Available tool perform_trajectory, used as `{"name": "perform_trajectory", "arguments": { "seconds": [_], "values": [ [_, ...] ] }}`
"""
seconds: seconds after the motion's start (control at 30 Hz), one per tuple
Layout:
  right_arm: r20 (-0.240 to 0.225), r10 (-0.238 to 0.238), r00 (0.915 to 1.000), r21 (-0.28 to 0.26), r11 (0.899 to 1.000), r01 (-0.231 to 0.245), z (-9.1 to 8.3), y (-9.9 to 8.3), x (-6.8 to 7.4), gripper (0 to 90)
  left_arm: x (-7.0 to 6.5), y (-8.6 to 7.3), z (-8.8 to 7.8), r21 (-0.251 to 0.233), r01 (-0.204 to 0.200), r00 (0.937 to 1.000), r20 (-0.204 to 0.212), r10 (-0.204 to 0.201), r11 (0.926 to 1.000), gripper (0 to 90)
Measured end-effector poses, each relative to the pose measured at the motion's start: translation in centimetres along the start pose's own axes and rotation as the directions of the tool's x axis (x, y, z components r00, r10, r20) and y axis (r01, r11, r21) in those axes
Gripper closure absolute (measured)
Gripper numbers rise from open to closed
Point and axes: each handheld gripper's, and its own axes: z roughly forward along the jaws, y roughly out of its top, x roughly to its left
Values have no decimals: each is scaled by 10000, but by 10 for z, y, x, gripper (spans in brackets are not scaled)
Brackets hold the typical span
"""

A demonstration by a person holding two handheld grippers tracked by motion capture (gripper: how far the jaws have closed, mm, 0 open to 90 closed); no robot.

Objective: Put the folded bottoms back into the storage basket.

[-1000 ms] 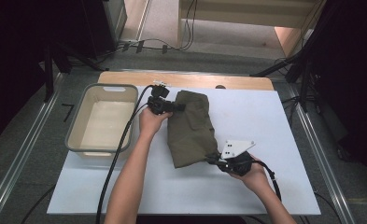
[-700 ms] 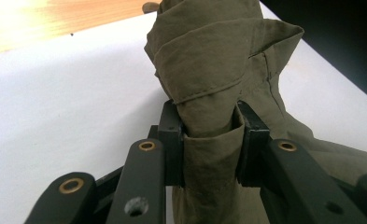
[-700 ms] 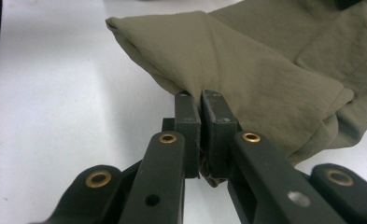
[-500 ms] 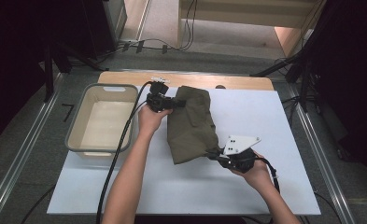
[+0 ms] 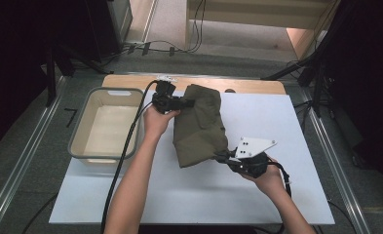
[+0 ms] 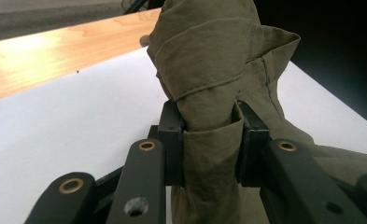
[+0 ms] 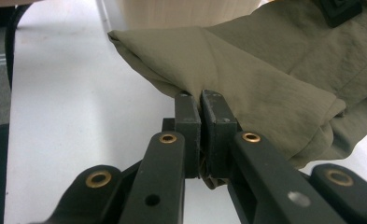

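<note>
The folded olive garment [image 5: 199,126] lies near the middle of the white table [image 5: 277,195], just right of the beige bin [image 5: 82,126], and both grippers have hold of it. The left gripper [image 5: 186,103] pinches a thick bunch of cloth at the garment's far left edge; in the left gripper view its jaws stand apart around a wad of several layers [image 6: 209,116]. The right gripper [image 5: 220,157] clamps the near right corner, and in the right gripper view the 2 jaws are almost together on a thin edge of fabric [image 7: 201,100].

The step in hand looks like lifting the bundle to carry it left into the bin. To do that well:

1. Raise both hands evenly, so the folds stay stacked and the middle does not sag.
2. Keep the 2 grips the same distance apart; pulling outward would open the fold.
3. Watch the right grip: it seems to hold few layers, though the lower ones are hard to see, so a loose layer could drop.
4. Clear the bin's near rim before moving across, and mind the left gripper's cable [image 5: 125,161] draped along it.
</note>
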Motion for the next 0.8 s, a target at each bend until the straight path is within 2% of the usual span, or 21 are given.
{"name": "perform_trajectory", "arguments": {
  "seconds": [0.3,0.63,0.8],
  "values": [
    [61,-102,9999,-128,9999,103,-5,9,1,841,-3,8,-7,-217,-23,10000,-85,21,9998,703],
    [54,-197,9998,-334,9992,198,-10,19,1,841,-11,21,-15,-338,-332,9993,-164,327,9989,703],
    [69,-249,9997,-372,9990,252,-11,24,1,841,-10,25,-19,-414,-348,9992,-201,340,9985,703]
  ]
}}
